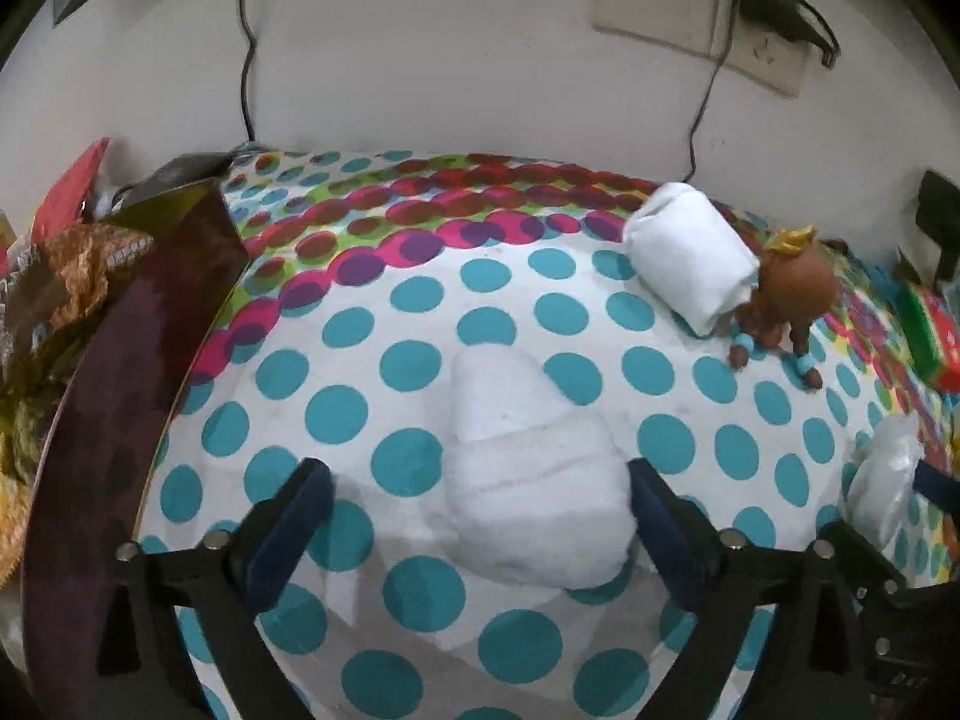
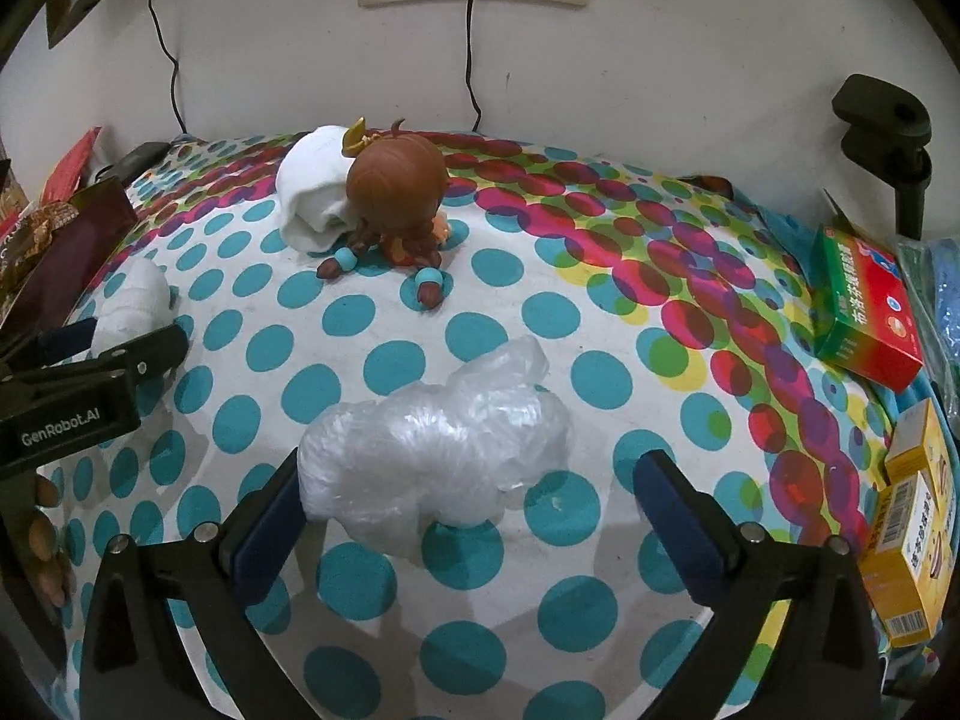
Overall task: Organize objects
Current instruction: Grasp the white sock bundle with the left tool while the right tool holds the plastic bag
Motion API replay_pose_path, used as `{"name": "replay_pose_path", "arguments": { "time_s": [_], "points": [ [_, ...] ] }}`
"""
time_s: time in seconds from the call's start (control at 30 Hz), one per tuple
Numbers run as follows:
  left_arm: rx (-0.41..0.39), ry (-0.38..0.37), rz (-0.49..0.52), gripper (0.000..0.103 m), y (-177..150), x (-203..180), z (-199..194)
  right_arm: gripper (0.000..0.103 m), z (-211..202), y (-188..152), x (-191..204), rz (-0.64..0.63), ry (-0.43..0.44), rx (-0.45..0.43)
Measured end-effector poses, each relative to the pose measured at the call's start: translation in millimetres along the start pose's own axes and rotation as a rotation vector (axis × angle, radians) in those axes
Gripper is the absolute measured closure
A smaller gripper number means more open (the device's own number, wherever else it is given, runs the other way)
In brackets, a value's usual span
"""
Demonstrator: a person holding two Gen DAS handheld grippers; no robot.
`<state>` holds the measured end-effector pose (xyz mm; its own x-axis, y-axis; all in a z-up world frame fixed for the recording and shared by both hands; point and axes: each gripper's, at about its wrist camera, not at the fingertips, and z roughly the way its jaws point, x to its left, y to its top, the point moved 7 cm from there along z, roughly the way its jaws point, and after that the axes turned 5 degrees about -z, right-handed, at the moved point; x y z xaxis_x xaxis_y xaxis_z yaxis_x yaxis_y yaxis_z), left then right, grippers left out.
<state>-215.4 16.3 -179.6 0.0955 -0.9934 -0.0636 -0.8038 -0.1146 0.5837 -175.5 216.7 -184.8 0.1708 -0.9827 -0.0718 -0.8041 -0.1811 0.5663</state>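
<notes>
Left gripper (image 1: 480,498), right gripper (image 2: 468,492): jaws spread wide

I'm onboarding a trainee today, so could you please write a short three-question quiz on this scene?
1. True or false: the left gripper is shut on the white cloth.
2. What lies between the right gripper's fingers? A) green box B) crumpled plastic bag C) figurine
3. What does the brown-haired figurine lean against?

Key: 1 false, it is open. 2 B. 3 The rolled white towel.
</notes>
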Motion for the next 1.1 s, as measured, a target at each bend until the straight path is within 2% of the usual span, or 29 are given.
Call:
{"name": "replay_pose_path", "arguments": {
  "time_s": [0.27, 0.37, 0.47, 0.53, 0.57, 0.6, 0.67, 0.7, 0.77, 0.8, 0.87, 0.97, 1.1],
  "points": [
    [-0.006, -0.007, -0.01, 0.004, 0, 2, -1, 0.0, 0, 0, 0, 0.012, -0.007, 0.002],
    [-0.03, -0.045, -0.051, 0.015, 2, 9, -6, 0.0, 0, 0, 0, 0.012, -0.007, 0.002],
    [-0.044, -0.097, -0.094, 0.017, 3, 15, -10, 0.0, 0, 0, 0, 0.012, -0.009, 0.002],
    [-0.049, -0.1, -0.105, 0.021, 4, 16, -11, 0.0, 1, 1, 0, 0.012, -0.01, 0.002],
    [-0.051, -0.095, -0.1, 0.032, 4, 15, -11, 0.001, 1, 1, -1, 0.013, -0.007, 0.002],
    [-0.052, -0.09, -0.087, 0.046, 5, 12, -11, 0.006, 0, 1, 0, 0.011, 0.0, -0.004],
    [-0.049, -0.088, -0.038, 0.057, 5, 2, -10, 0.027, -5, 3, 6, -0.017, 0.016, -0.026],
    [-0.048, -0.078, -0.02, 0.058, 4, -2, -9, 0.046, -7, 4, 10, -0.036, 0.023, -0.04],
    [-0.047, -0.065, 0.004, 0.061, 4, -6, -9, 0.046, -10, 5, 20, -0.088, 0.022, -0.053],
    [-0.051, -0.072, 0.001, 0.066, 3, -5, -10, 0.046, -11, 6, 21, -0.094, 0.022, -0.056],
    [-0.059, -0.118, -0.019, 0.069, 4, -3, -13, 0.047, -11, 6, 22, -0.089, 0.053, -0.058],
    [-0.056, -0.137, -0.038, 0.07, 4, 1, -13, 0.047, -11, 5, 19, -0.059, 0.087, -0.065],
    [-0.072, -0.121, -0.02, 0.072, 4, -2, -16, 0.047, -12, 6, 19, -0.062, 0.08, -0.071]
  ]
}}
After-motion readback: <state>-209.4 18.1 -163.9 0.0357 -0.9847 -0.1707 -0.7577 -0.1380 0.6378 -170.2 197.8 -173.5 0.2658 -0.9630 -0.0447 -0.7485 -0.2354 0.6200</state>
